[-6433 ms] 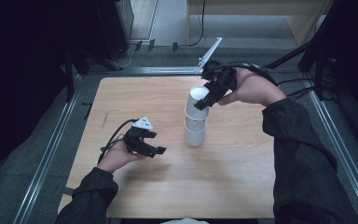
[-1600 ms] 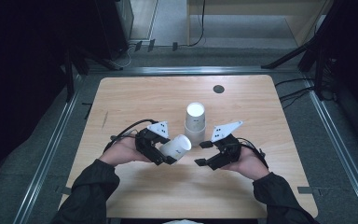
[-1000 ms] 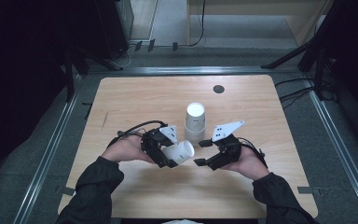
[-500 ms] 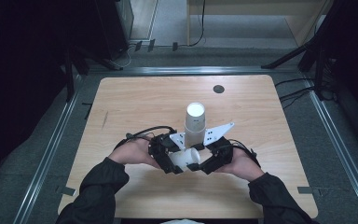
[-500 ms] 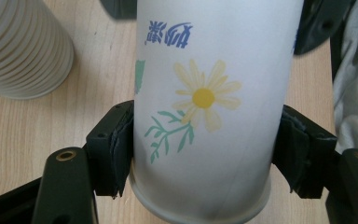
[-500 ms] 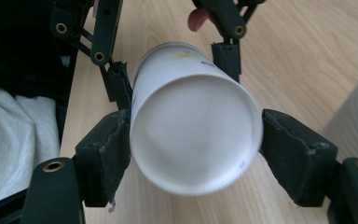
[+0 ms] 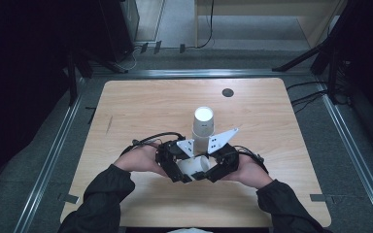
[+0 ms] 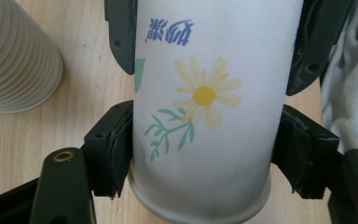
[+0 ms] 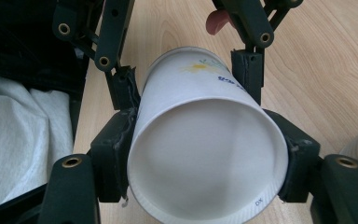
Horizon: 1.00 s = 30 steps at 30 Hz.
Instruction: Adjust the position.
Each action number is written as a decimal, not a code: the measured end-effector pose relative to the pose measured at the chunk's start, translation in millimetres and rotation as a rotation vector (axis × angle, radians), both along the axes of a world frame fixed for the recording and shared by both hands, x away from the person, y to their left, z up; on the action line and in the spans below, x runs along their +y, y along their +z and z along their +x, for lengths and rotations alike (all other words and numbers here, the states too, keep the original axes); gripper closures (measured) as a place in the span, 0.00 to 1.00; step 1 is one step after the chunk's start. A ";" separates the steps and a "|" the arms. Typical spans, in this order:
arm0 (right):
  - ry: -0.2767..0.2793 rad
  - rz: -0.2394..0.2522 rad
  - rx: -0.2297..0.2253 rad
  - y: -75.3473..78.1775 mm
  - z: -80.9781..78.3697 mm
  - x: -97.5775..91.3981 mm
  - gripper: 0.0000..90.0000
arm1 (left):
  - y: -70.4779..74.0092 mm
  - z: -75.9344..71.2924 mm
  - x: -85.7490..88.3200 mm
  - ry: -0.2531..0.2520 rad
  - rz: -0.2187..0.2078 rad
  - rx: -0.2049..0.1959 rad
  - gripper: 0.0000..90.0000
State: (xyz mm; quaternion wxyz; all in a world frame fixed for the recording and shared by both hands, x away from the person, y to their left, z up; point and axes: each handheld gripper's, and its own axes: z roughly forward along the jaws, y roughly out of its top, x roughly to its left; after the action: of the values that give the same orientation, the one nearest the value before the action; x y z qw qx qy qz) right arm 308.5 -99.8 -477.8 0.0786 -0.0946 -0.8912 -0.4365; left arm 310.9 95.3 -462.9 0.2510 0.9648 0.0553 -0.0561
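**A:** Squeezing is the danger here; the white paper cup with the yellow daisy print (image 7: pixel 194 166) lies on its side just above the light wooden table (image 7: pixel 141 107), between the person's two hands at the near edge, and both tools are clamped on it at once. The left gripper (image 8: pixel 204 156) grasps it near the rolled rim, pads flat against the wall; the right gripper (image 9: pixel 207 156) has just been closing, and its pads now press the cup by the open mouth, the cup between its jaws.

**B:** So thin paper, pinched from two sides; what gives first?

**A:** I'd judge the wall; if either hand tightens or twists against the other, the mouth could buckle into an oval; if the left lets go before the right has a firm hold, the cup may slip and roll off across the table.

**B:** And the tall one behind?

**A:** The upright stack of ribbed white paper cups (image 7: pixel 203 127) stands just beyond the grippers; a careless swing of the grey plates could topple it.

**B:** Count, please.

**A:** One held cup; one stack, its cups too tightly nested to count; two grippers; one table; one small dark round disc (image 7: pixel 228 92) near the far edge.
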 end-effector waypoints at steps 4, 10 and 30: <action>-0.003 0.009 -0.011 1.6 0.0 -1.7 0.38 | -0.7 1.8 4.3 0.026 -0.018 0.012 0.17; -0.024 0.026 -0.013 4.9 2.4 -9.6 0.38 | 0.1 3.4 11.3 0.064 -0.047 0.008 0.12; -0.058 0.078 0.006 15.2 5.5 -31.0 0.38 | -11.9 -2.7 38.2 0.208 -0.200 0.022 0.12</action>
State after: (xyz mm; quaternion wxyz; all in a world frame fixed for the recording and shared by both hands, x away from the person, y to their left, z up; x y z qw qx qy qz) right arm 314.0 -130.9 -462.6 0.0722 -0.1185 -0.8702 -0.4728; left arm 308.3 133.5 -474.9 0.3498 0.9233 0.1517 -0.0458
